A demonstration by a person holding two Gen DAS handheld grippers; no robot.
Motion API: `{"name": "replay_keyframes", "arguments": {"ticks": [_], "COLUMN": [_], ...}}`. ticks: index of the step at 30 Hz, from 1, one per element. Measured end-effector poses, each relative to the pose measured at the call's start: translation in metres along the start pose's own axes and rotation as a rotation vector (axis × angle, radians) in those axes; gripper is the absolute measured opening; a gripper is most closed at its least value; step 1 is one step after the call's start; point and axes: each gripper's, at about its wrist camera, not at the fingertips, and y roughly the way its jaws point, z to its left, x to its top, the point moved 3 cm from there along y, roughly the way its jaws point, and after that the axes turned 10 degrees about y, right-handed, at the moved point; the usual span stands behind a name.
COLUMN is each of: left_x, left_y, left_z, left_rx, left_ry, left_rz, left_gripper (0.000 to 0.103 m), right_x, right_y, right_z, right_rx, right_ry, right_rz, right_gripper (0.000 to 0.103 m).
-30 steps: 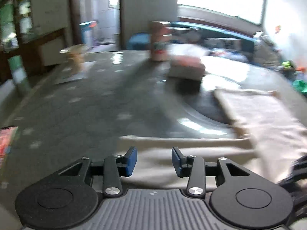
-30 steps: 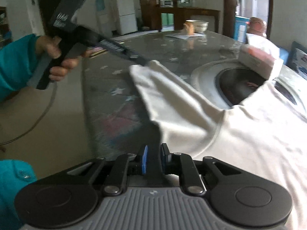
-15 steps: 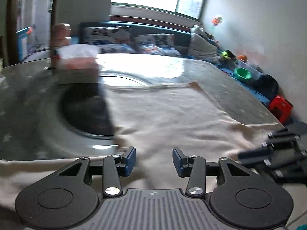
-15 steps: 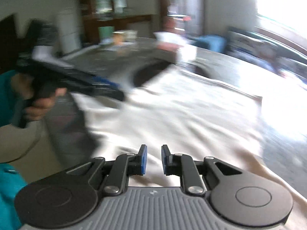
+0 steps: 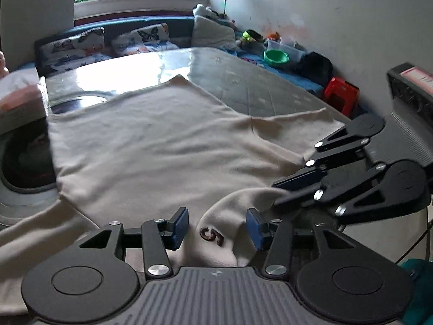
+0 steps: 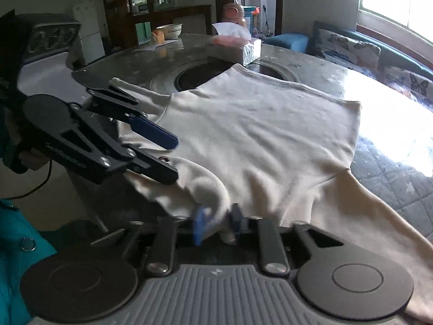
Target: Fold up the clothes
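Note:
A cream T-shirt (image 5: 162,140) lies spread on the grey table, also in the right wrist view (image 6: 257,130). Its raised collar with a "5" tag (image 5: 212,237) sits between the fingers of my left gripper (image 5: 217,227), which is open around it. My right gripper (image 6: 217,223) has its jaws partly apart with a bunched fold of the shirt's near edge between them; the pads look blurred. Each gripper shows in the other's view, the right one (image 5: 281,192) beside the collar, the left one (image 6: 173,159) over the shirt's left sleeve.
A tissue box (image 6: 238,47) stands past the shirt by the table's round recessed burner (image 6: 205,74). A bowl (image 6: 171,29) sits at the far end. A sofa with cushions (image 5: 108,43), a green bowl (image 5: 276,57) and a red stool (image 5: 341,94) lie beyond the table's edge.
Both grippers swung from the left sleeve side to the collar at the near edge. The right jaws opened wider around a fold; the left now straddles the collar tag.

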Motion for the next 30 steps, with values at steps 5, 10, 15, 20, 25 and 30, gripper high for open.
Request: {"name": "replay_keyframes", "arguments": {"ticks": [5, 10, 15, 20, 25, 30], "left_x": [-0.003, -0.001, 0.023, 0.051, 0.061, 0.055], "left_y": [0.001, -0.007, -0.01, 0.01, 0.042, 0.061], "left_z": [0.0, 0.002, 0.015, 0.009, -0.011, -0.029], "left_rx": [-0.024, -0.026, -0.013, -0.039, -0.077, -0.108], "left_ry": [0.023, 0.056, 0.003, -0.033, -0.016, 0.032], "left_rz": [0.022, 0.043, -0.022, -0.076, -0.061, -0.02], "left_gripper": [0.052, 0.052, 0.054, 0.054, 0.054, 0.054], "right_x": [-0.006, 0.002, 0.01, 0.002, -0.02, -0.04], "right_y": [-0.005, -0.017, -0.034, -0.028, -0.026, -0.042], "right_z": [0.006, 0.0, -0.025, -0.061, -0.103, -0.132], "right_rx": [0.012, 0.077, 0.032, -0.073, -0.195, -0.302], "right_ry": [-0.054, -0.001, 0.119, 0.275, 0.402, 0.435], "right_rz": [0.041, 0.013, -0.084, -0.133, -0.148, -0.182], "right_gripper": [0.012, 0.022, 0.022, 0.022, 0.022, 0.023]}}
